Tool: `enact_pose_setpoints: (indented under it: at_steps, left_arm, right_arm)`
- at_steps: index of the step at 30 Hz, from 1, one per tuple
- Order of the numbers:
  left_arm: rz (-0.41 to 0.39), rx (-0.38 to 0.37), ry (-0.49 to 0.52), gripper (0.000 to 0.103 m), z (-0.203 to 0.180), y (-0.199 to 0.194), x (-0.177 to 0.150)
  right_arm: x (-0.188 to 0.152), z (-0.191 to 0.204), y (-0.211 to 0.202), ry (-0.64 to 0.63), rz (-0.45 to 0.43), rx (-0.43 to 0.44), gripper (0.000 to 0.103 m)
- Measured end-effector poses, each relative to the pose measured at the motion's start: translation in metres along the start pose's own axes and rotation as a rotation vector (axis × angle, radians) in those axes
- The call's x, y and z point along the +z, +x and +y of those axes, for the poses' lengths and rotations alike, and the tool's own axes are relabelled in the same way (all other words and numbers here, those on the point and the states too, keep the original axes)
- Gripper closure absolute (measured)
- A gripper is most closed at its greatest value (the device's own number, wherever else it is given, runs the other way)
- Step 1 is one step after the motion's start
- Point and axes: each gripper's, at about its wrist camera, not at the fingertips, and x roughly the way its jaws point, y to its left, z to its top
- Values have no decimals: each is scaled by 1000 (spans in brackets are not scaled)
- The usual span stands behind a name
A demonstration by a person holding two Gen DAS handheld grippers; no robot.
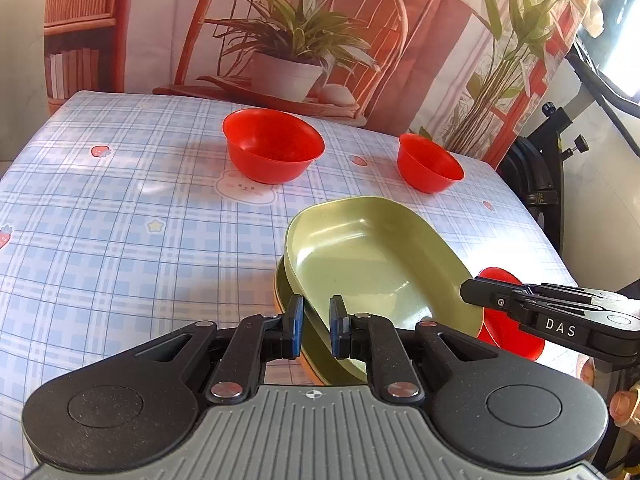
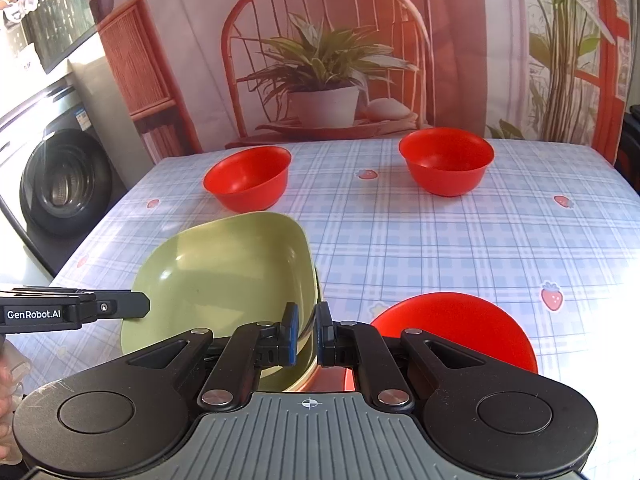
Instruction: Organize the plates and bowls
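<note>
A shallow green plate [image 1: 372,256] lies on a second dish with an orange edge [image 1: 288,304] near the table's front. My left gripper [image 1: 316,328] is shut on the green plate's near rim. My right gripper [image 2: 307,332] is shut on the opposite rim of the same green plate [image 2: 224,276]. Each gripper shows from the side in the other's view: the right gripper [image 1: 476,294] and the left gripper [image 2: 136,308]. A red bowl [image 2: 460,328] sits just right of the plates. Two more red bowls [image 2: 248,178] [image 2: 446,160] stand farther back.
The table carries a blue plaid cloth [image 1: 120,240] printed with strawberries. A printed backdrop [image 2: 320,60] of a chair and a plant hangs behind it. A washing machine [image 2: 60,184] stands left of the table, and a black stand [image 1: 548,160] to its right.
</note>
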Motion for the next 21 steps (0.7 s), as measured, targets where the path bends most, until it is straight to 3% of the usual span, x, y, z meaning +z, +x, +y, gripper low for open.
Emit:
enact_pose_setpoints:
  at_steps: [21]
  left_arm:
    - [8, 18, 16, 88, 2, 4, -11]
  right_arm:
    - [-10, 0, 7, -9, 22, -11, 95]
